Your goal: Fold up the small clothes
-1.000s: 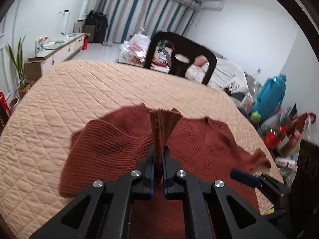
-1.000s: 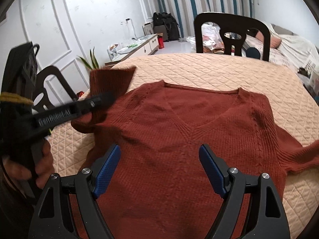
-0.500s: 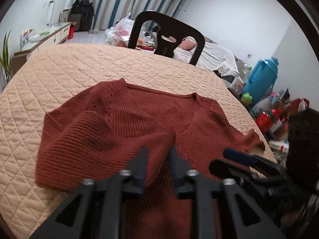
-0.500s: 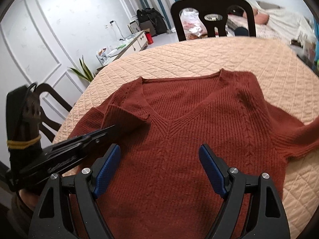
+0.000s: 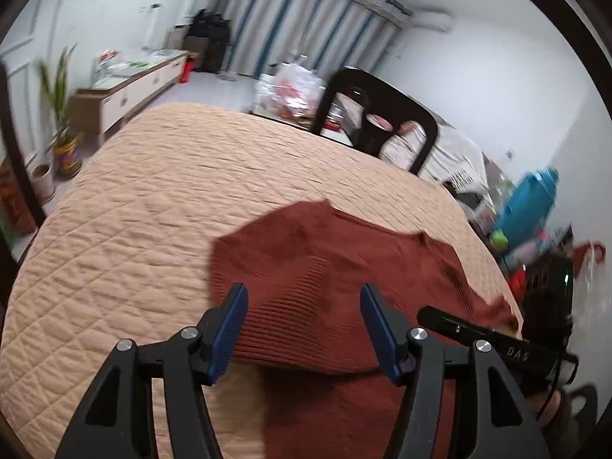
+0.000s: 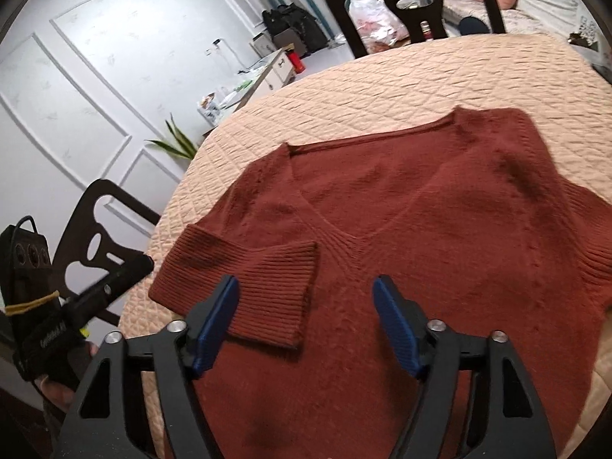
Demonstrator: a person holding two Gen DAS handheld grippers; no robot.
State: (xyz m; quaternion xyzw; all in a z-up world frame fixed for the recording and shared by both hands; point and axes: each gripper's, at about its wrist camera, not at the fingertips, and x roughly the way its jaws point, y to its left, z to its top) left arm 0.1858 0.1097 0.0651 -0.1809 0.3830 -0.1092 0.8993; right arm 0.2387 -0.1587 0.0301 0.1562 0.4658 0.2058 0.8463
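A rust-red knitted V-neck sweater [image 6: 413, 229] lies face up on the quilted beige table cover [image 6: 382, 88]. Its left sleeve [image 6: 264, 283] is folded inward and rests across the chest, ribbed cuff toward the middle. The sweater also shows in the left wrist view [image 5: 325, 267]. My left gripper [image 5: 302, 325] is open and empty, just above the folded sleeve at the sweater's left side. My right gripper [image 6: 306, 325] is open and empty, hovering over the sweater's lower front. The right sleeve [image 6: 589, 237] still lies spread out to the right.
A black chair [image 5: 378, 122] stands at the table's far edge and another black chair [image 6: 103, 237] at its left. A blue jug [image 5: 531, 199] and clutter sit to the right. A cabinet [image 5: 134, 84] and plant [image 5: 61, 114] stand by the left wall.
My left gripper carried the left sleeve inward over the chest, opened and let it go, then drew back left. My right gripper stayed open above the sweater.
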